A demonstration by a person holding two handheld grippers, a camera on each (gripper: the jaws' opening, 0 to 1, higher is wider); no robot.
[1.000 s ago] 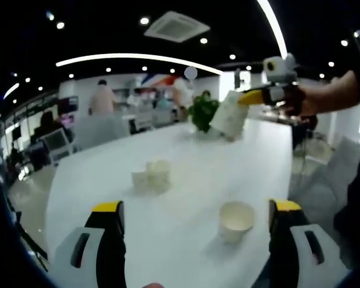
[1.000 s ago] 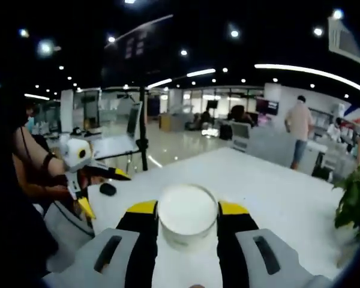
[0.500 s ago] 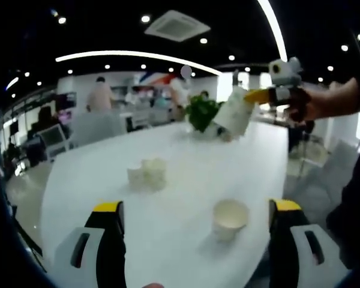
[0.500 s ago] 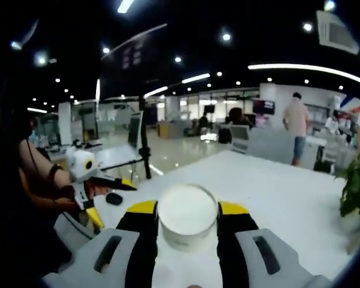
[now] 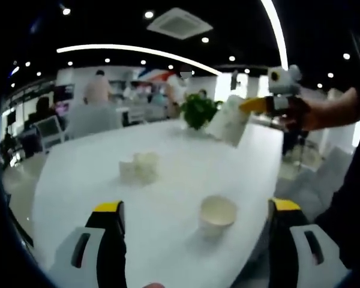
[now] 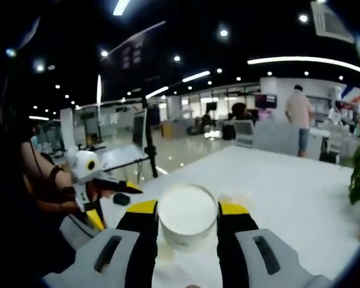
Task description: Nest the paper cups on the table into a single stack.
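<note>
Since the earlier frame, the held paper cup (image 5: 229,120) has been carried lower toward the bench (image 5: 78,186) in the left gripper view. It is pinched between the fingers (image 6: 145,211) of the right gripper (image 6: 187,217), bottom toward the camera (mouth facing away). The left gripper (image 5: 195,211) has its fingers spread apart above the bench, nothing between them. An upright cup (image 5: 216,214) stands just ahead of them. Farther off, a small cup cluster (image 5: 138,168) is seen, with a green plant (image 5: 198,111) beyond.
</note>
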